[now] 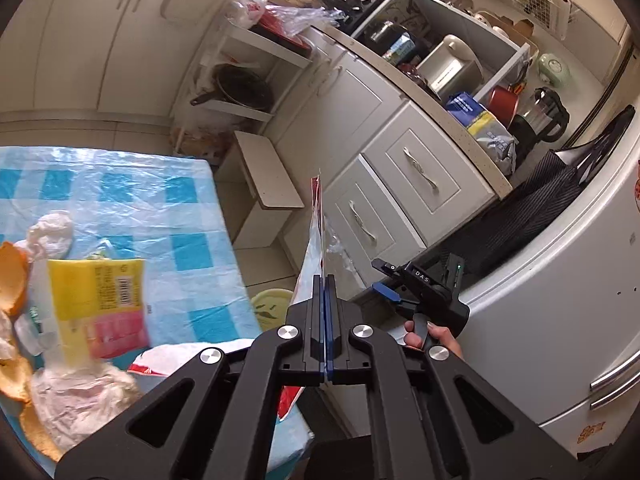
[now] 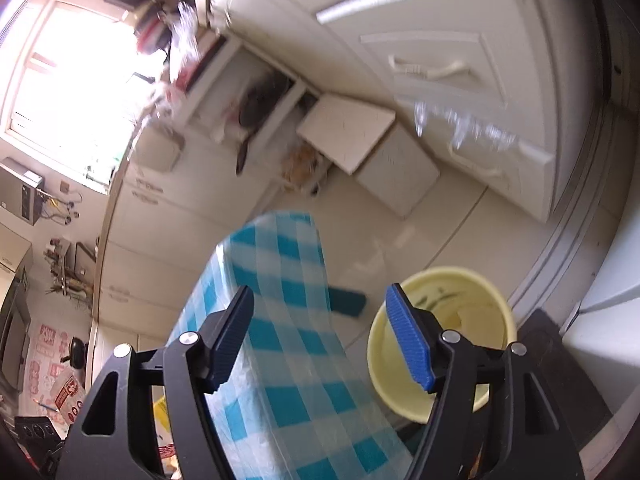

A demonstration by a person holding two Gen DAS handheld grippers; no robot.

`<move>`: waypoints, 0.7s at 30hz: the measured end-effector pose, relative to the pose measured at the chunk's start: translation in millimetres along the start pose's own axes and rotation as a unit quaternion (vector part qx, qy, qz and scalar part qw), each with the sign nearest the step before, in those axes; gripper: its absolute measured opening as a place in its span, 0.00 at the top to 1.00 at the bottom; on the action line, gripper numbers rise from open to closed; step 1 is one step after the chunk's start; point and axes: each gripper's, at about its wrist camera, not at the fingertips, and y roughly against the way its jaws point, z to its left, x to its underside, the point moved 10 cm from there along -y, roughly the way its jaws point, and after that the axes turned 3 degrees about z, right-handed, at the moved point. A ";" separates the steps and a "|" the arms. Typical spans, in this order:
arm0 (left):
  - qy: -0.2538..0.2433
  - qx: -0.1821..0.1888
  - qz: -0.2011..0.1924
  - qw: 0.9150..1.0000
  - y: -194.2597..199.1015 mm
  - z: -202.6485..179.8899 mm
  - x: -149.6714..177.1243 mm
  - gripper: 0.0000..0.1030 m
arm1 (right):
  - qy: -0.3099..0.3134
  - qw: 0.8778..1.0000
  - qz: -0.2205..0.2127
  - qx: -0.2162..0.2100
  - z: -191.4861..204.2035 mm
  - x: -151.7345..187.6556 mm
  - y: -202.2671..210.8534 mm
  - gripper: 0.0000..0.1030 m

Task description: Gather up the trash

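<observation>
- The left tool (image 1: 324,280), angled downward beyond the blue-checked tabletop (image 1: 132,192), pinches a thin red-and-white plastic wrapper (image 1: 314,232), seen edge-on.
- The right tool (image 2: 320,332) stands spread and empty over the partly hidden pale yellow plastic bucket (image 2: 472,292).

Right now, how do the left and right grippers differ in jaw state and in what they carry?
The left gripper is shut, its jaws pinching a thin red-and-white plastic wrapper; the right gripper stands open with nothing between its jaws. The left gripper hangs past the edge of the blue-and-white checked tablecloth; the right gripper looks down over the pale yellow round bin on the floor. Both have black frames with blue pads.
</observation>
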 end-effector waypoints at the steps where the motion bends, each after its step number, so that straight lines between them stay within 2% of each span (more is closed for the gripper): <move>1: 0.002 0.005 0.008 1.000 -17.4 -8.0 0.3 0.99 | 0.004 1.000 -0.011 0.000 3.0 -2.7 5.5 0.35; 3: 0.007 0.011 0.026 1.000 -56.9 -24.5 2.1 0.99 | 0.010 1.000 -0.028 -0.002 6.0 -8.1 13.7 0.35; 6: 0.017 0.001 0.061 0.998 -123.3 -34.4 18.4 0.99 | 0.015 0.999 -0.051 0.002 7.7 -16.6 20.3 0.35; 10: 0.049 -0.019 0.112 0.992 -205.6 -23.5 55.7 0.99 | 0.012 0.997 -0.071 -0.001 7.5 -28.9 29.6 0.35; 12: 0.062 -0.043 0.131 0.988 -242.3 -14.1 71.6 0.99 | 0.019 0.997 -0.081 0.001 9.5 -32.6 31.3 0.35; 17: 0.094 -0.108 0.171 0.975 -304.8 14.6 99.8 0.99 | 0.035 0.996 -0.085 -0.009 19.5 -37.0 34.6 0.35; 20: 0.114 -0.120 0.200 0.966 -328.6 23.0 114.7 0.98 | 0.044 0.995 -0.087 -0.015 27.7 -37.4 33.8 0.35; 21: 0.115 -0.123 0.207 0.964 -330.0 27.0 119.8 0.94 | 0.047 0.995 -0.086 -0.016 30.6 -37.2 32.8 0.35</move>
